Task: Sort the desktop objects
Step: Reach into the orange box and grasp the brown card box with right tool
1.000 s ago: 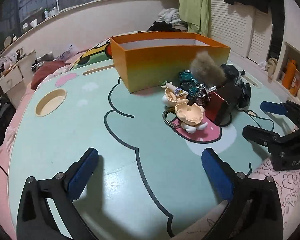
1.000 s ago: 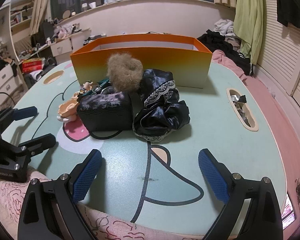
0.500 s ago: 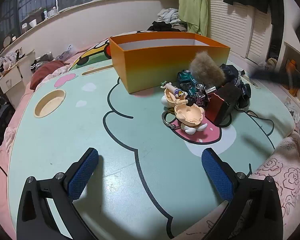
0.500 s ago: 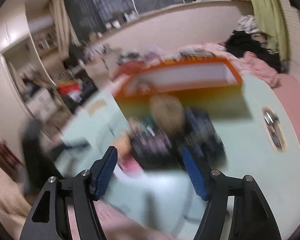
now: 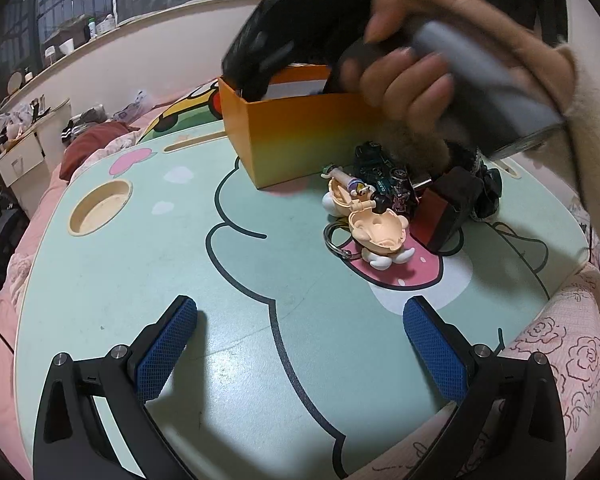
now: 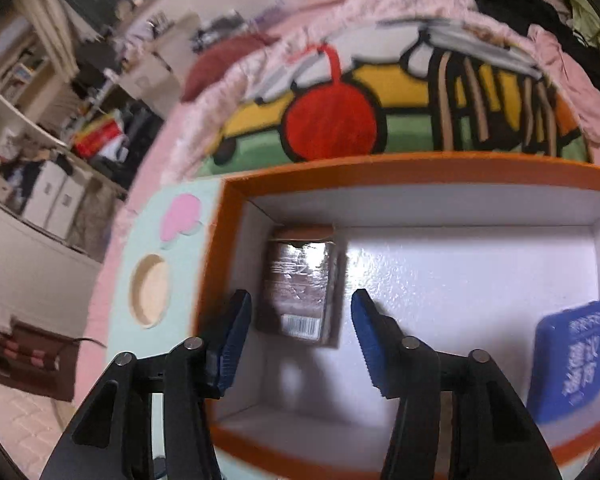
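Observation:
An orange box (image 5: 296, 136) stands on the green table (image 5: 180, 264). In front of it lies a pile: a peach toy figure (image 5: 376, 232), a dark toy car (image 5: 384, 176), a brown fur ball (image 5: 416, 144), a black pouch (image 5: 452, 204). My left gripper (image 5: 300, 344) is open and empty, low over the near table. My right gripper (image 6: 298, 340) is open and points down into the orange box (image 6: 420, 168), over a dark brown packet (image 6: 300, 284) on the white floor. A blue packet (image 6: 572, 356) lies at the box's right. In the left view the hand holding the right gripper (image 5: 400, 72) hovers over the box.
A round recess (image 5: 100, 208) is sunk in the table's left side. A pink floral cloth (image 5: 560, 352) covers the near right edge. A colourful mat (image 6: 340, 120) and heaped clothes lie beyond the box. Furniture and clutter stand at far left.
My right gripper has risen from the table's near edge and swung over the orange box, now looking down into it. My left gripper has stayed in place.

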`<state>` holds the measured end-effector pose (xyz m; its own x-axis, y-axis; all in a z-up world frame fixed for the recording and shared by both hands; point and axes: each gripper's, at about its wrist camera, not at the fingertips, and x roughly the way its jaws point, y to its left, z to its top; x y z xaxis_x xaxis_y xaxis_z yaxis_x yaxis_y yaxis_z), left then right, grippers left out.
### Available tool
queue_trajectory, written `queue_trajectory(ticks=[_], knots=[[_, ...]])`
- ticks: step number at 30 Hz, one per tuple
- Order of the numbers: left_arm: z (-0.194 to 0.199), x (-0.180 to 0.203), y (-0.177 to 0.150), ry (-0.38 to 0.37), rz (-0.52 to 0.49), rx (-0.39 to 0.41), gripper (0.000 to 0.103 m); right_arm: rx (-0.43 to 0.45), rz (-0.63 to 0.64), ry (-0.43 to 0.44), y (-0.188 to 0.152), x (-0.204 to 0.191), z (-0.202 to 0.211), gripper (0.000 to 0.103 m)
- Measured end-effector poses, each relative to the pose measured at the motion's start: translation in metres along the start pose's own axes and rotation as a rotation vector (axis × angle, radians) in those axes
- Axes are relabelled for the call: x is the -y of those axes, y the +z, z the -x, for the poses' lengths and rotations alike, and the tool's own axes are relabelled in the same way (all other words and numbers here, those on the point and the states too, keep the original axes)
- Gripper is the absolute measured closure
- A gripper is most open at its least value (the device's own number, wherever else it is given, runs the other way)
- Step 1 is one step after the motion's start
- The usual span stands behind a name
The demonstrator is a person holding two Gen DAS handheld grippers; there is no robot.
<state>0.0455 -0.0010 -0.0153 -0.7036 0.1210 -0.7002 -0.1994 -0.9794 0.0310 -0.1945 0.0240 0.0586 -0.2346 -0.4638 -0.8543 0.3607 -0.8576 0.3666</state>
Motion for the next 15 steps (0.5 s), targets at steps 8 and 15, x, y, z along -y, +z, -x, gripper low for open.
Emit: queue_trajectory(ticks=[8,15], knots=[[0.001,0.001,0.002,0.000,0.000,0.000,0.000,0.081,-0.050,-0.129,0.008,0.033,0.019,0.054],[0.001,0.001,0.002,0.000,0.000,0.000,0.000,0.066,-0.083,-0.046,0.007,0.022,0.016,0.047]])
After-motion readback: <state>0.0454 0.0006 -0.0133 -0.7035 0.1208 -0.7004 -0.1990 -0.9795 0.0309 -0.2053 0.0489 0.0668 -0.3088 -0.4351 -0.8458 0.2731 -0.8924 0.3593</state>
